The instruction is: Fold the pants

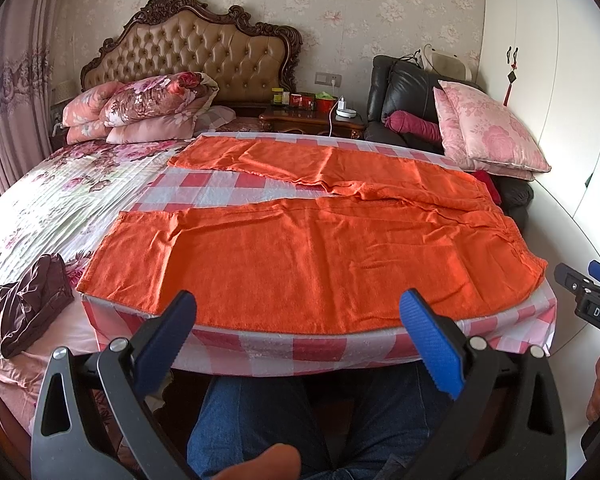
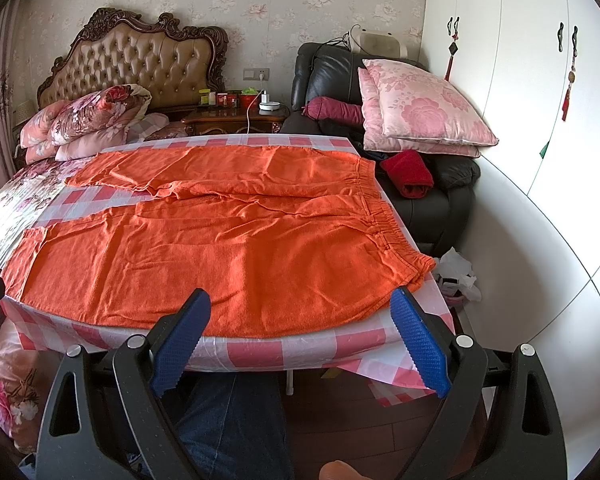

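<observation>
Orange pants [image 1: 320, 256] lie flat; both grippers' jaws spread, empty; right gripper [image 1: 598, 300] reads "DAS".

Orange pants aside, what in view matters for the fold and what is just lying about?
In the job:
orange pants
checked cloth beneath them
left gripper
right gripper

Lying about:
dark garment on the bed
pink cushions
red cloth

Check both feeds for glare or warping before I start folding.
Left wrist view: window glare washes out the bedspread at far left; orange pants evenly lit, sharp. Right wrist view: no blown-out patches; fisheye bends the wardrobe edges, dark corners.
</observation>
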The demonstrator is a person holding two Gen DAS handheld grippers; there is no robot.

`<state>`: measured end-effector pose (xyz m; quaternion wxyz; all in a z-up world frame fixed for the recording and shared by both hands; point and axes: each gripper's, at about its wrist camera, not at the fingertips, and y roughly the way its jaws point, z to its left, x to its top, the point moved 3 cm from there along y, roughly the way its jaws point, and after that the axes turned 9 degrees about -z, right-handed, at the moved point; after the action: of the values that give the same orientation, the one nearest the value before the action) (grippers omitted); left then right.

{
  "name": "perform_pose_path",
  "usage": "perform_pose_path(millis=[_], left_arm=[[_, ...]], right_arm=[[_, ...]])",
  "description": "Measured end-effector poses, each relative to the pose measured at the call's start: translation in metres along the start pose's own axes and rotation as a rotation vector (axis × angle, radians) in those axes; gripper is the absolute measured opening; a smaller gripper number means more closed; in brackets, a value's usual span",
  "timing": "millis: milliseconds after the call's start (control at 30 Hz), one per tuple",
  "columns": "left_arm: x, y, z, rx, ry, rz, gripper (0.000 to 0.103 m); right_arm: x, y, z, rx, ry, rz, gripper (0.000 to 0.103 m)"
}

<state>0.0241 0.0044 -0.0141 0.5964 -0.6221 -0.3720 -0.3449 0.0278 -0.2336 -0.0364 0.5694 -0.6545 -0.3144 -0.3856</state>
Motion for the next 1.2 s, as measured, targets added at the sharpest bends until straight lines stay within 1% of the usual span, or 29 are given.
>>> perform_pose_path(millis=[167,300,367,400,533,600,667,733,933,967,1067,1167,1200], left_arm=[[-0.003,0.001,0.000,-0.008,-0.005,0.004,0.102],[-0.014,0.015,0.000,-0.048,-0.028,0.037,0.102],[-0.016,0.026,0.000,-0.038,-0.004,0.049,0.102],[-0.017,0.035,-0.003,-0.020,0.023,0.061,0.102],[-0.009,0.068,-0.005,0.008,0.067,0.088,0.102],[-0.002,0.086,-0.008,0.038,0.094,0.094,0.102],[0.006,0.105,-0.012,0.047,0.109,0.103,0.102],[0.014,0.119,-0.012,0.052,0.116,0.107,0.102],[0.037,0.167,-0.018,0.059,0.148,0.136,0.102],[0.040,0.174,-0.019,0.059,0.155,0.141,0.102],[0.046,0.191,-0.018,0.048,0.163,0.160,0.102],[0.054,0.209,-0.014,0.017,0.149,0.176,0.102],[0.056,0.218,-0.012,0.004,0.141,0.186,0.102]], right_arm=[[-0.003,0.004,-0.007,0.002,0.011,0.005,0.088],[-0.010,0.024,-0.026,0.011,0.041,0.051,0.089],[-0.016,0.037,-0.036,-0.016,0.046,0.072,0.089],[-0.016,0.045,-0.041,-0.016,0.047,0.087,0.089],[-0.013,0.072,-0.054,0.017,0.055,0.111,0.089],[-0.002,0.091,-0.063,0.052,0.073,0.124,0.089],[0.010,0.108,-0.070,0.046,0.071,0.140,0.089],[0.022,0.125,-0.076,0.066,0.069,0.151,0.089],[0.062,0.189,-0.099,0.045,0.069,0.206,0.089],[0.070,0.206,-0.102,0.059,0.072,0.226,0.089],[0.089,0.245,-0.113,0.064,0.059,0.268,0.089],[0.109,0.287,-0.120,0.083,0.007,0.294,0.089],[0.115,0.304,-0.120,0.089,-0.033,0.303,0.089]])
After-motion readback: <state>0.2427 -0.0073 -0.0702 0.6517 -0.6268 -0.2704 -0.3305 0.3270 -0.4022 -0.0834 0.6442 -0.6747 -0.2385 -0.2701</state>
